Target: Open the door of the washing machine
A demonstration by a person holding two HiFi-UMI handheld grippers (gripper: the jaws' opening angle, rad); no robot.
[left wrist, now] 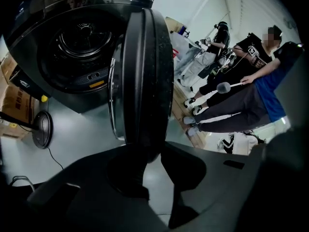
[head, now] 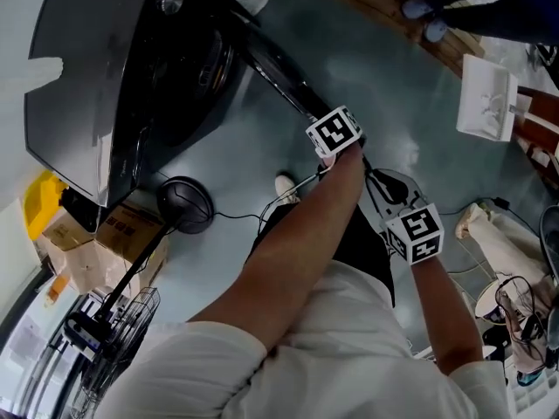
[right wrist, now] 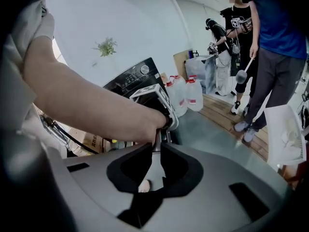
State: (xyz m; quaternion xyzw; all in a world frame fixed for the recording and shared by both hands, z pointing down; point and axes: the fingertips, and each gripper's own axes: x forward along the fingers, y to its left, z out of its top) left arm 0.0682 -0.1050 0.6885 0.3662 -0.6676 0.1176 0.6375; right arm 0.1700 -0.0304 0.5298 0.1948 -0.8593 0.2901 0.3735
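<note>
The dark washing machine (head: 87, 77) stands at the upper left of the head view, its drum opening (head: 188, 68) uncovered. Its round door (head: 275, 64) is swung out and shows as a dark bar running down to the right. My left gripper (head: 314, 112) is shut on the door's free edge. In the left gripper view the door (left wrist: 142, 76) is seen edge-on and its rim sits between the fingers of that gripper (left wrist: 152, 151), with the drum (left wrist: 82, 42) behind. My right gripper (head: 380, 182) hangs beside my left arm with nothing in it. Its jaws (right wrist: 157, 151) stand a narrow gap apart.
A floor fan (head: 185, 203) and cardboard boxes (head: 113, 234) sit beside the machine, with a cable across the floor. A white box (head: 485, 99) lies at the right. People (left wrist: 251, 81) stand on the wooden strip beyond the door. Water bottles (right wrist: 186, 95) stand by the machine.
</note>
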